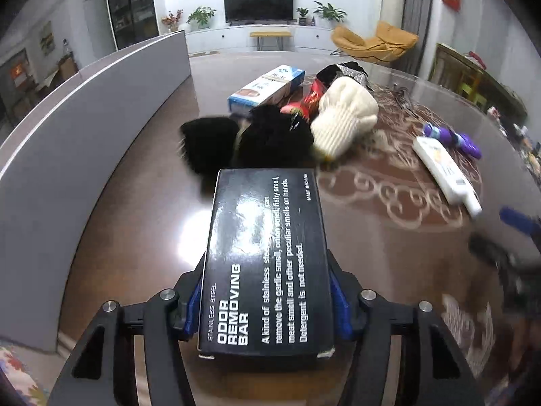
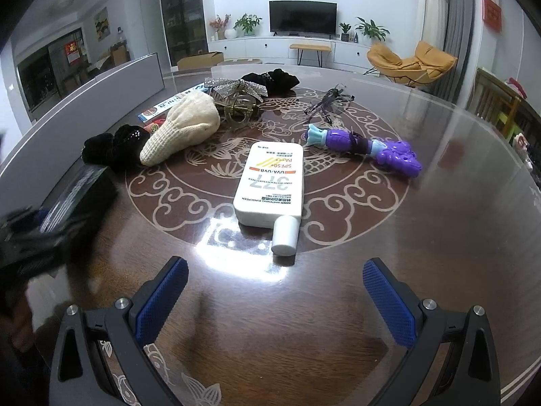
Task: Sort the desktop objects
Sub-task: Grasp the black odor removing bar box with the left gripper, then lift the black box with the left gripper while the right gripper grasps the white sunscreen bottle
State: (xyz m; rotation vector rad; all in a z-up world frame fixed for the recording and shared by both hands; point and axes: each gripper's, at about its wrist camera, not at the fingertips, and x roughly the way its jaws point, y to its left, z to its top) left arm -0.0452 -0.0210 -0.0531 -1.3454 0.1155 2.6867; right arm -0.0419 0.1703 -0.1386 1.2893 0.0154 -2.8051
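My left gripper (image 1: pixel 267 308) is shut on a black box (image 1: pixel 267 264) printed "Odor Removing Bar"; its blue pads (image 1: pixel 338 301) press the box's two long sides, holding it over the brown table. The right wrist view shows that box (image 2: pixel 74 189) blurred at the far left. My right gripper (image 2: pixel 275 291) is open and holds nothing, just short of the cap of a white sunscreen bottle (image 2: pixel 270 186), which lies flat mid-table. In the left wrist view the same bottle (image 1: pixel 446 172) lies at the right.
Beyond the box lie black fuzzy items (image 1: pixel 257 138), a cream knitted piece (image 1: pixel 345 115) and a blue-white carton (image 1: pixel 267 86). A purple toy (image 2: pixel 368 147), glasses (image 2: pixel 326 101), a sparkly bow (image 2: pixel 236 88) and a hair claw (image 2: pixel 238 111) lie further back. A grey panel (image 1: pixel 84 118) borders the table's left.
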